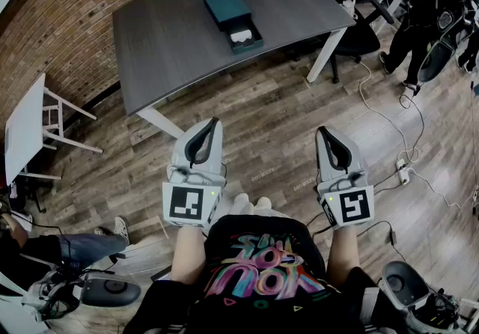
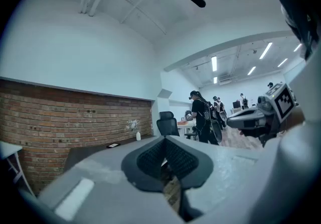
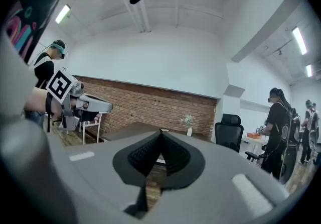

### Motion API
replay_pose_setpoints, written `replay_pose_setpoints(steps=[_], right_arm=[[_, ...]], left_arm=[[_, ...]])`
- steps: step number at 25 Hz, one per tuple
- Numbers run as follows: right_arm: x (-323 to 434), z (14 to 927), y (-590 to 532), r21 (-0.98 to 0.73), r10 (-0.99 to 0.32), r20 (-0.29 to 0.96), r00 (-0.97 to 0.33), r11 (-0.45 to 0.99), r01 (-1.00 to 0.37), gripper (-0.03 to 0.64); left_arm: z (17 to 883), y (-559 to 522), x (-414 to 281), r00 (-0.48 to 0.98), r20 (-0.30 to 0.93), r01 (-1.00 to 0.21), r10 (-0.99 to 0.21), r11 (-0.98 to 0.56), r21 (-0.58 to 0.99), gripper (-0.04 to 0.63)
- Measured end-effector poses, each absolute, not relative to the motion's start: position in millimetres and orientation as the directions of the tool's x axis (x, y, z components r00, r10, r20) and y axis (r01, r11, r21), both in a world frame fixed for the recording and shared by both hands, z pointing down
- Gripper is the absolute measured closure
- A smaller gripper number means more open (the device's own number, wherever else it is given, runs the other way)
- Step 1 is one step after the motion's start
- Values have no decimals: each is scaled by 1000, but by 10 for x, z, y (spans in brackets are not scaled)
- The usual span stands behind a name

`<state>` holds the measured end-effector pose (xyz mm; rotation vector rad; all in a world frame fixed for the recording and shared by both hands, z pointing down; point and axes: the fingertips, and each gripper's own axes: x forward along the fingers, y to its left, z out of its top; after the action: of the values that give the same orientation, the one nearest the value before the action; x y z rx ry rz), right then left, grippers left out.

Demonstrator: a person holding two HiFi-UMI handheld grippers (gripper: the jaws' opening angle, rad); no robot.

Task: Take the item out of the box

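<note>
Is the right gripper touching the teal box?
No, the right gripper hovers over the floor, far from the teal box on the table.

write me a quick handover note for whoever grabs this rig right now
Left tool: shut, empty, held over the floor near the body.
Right tool: shut, empty, same.
Teal rectangular box sits on the dark grey table, its tray slid open with the white item inside.
Done: nothing taken out yet.
To do: step up to the table, grip the item, lift it out.

White item (image 1: pixel 241 36) in open teal box (image 1: pixel 227 5)
</note>
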<state>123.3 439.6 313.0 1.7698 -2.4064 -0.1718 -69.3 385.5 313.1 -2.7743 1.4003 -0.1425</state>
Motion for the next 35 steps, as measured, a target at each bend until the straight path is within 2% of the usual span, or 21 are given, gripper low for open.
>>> replay_pose_setpoints(steps=[13,19,35], right_arm=[[1170,3273,4487,171,-918,70,-390,396,-902,618],[1232,3377,4311,144,-917,81,-391,399,-906,618],[1269,3521,2414,149,-925,135,-354,372,-916,617]], left_arm=[[3167,3961,-624,552,71,-827,-831,-556,-80,596],[3216,3773,-620,540,71,-836,-839,-544,-72,596],[3318,1781,-590,570,77,-817,-818,-574,-49,597]])
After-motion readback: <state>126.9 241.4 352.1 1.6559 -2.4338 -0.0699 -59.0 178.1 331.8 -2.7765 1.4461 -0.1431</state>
